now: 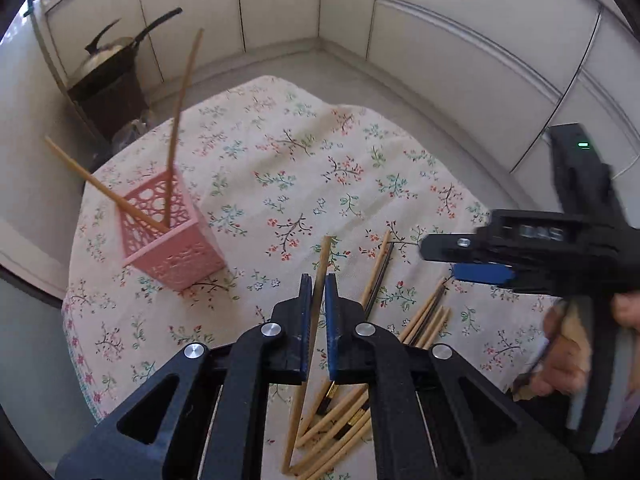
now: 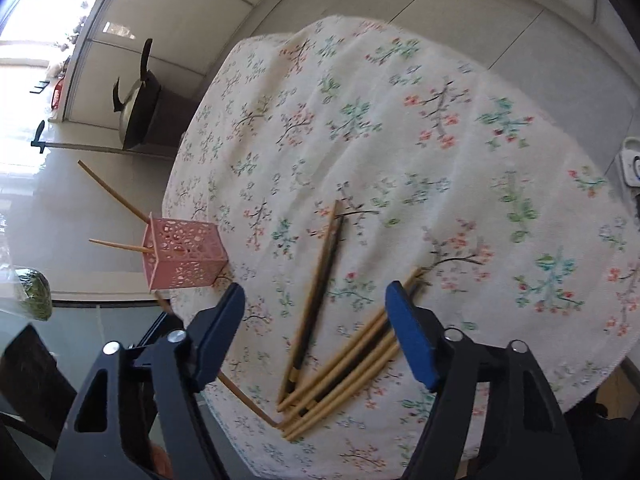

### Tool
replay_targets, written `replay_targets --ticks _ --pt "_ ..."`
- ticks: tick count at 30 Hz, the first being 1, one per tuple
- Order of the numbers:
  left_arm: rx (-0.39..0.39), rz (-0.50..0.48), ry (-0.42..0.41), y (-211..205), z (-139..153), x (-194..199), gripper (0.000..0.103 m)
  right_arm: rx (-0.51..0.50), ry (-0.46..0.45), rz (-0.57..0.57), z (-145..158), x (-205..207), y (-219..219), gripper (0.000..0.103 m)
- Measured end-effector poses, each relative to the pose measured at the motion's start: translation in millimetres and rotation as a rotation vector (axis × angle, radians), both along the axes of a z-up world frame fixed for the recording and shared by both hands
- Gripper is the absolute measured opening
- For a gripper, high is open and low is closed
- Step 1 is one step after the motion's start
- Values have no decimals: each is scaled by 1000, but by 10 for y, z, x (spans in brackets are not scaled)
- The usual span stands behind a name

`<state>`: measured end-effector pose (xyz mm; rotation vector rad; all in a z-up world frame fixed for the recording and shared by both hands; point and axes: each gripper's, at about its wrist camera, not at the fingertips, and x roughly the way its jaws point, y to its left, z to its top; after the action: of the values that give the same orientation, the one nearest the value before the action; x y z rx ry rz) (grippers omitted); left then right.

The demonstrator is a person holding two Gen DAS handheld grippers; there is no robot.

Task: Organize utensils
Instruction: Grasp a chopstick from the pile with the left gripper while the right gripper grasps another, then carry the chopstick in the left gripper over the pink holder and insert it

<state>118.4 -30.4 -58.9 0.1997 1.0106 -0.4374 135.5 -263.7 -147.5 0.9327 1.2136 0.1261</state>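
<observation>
A pink lattice holder [image 1: 172, 232] stands on the floral tablecloth [image 1: 280, 152] at the left, with two wooden chopsticks [image 1: 182, 104] leaning out of it. It also shows in the right wrist view [image 2: 184, 252]. My left gripper [image 1: 319, 284] is shut on a wooden chopstick [image 1: 316, 312], held above the cloth. A pile of several wooden and dark chopsticks [image 2: 340, 376] lies on the cloth near the front edge. My right gripper [image 2: 316, 312] is open and empty above that pile; its body shows in the left wrist view [image 1: 520, 252].
A dark stand with a pot and lid [image 1: 112, 60] is beyond the table at the far left. White cabinet doors [image 1: 440, 40] run behind the table. A white socket strip [image 2: 632, 164] lies past the table's right edge.
</observation>
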Motion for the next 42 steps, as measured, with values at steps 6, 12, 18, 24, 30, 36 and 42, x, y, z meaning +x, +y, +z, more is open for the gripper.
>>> replay_targets --ticks 6,12,18,24,30,36,42 --pt "-73 54 -67 365 302 -205 5 23 10 5 -185 320 202 47" --pt "-91 79 -70 494 324 -191 5 -71 48 -5 -308 473 240 47" --pt "-84 90 -84 563 353 -212 5 -151 79 10 -387 666 351 47" --pt "-105 124 -110 686 426 -209 5 -317 85 36 -374 777 469 17" --pt "-109 141 -144 693 515 -265 4 -244 19 -26 -320 655 307 7" --pt "-137 156 -195 738 697 -403 4 -284 -206 41 374 194 401 7" --pt "-162 126 -16 672 387 -273 6 -231 -308 63 774 -247 354 5"
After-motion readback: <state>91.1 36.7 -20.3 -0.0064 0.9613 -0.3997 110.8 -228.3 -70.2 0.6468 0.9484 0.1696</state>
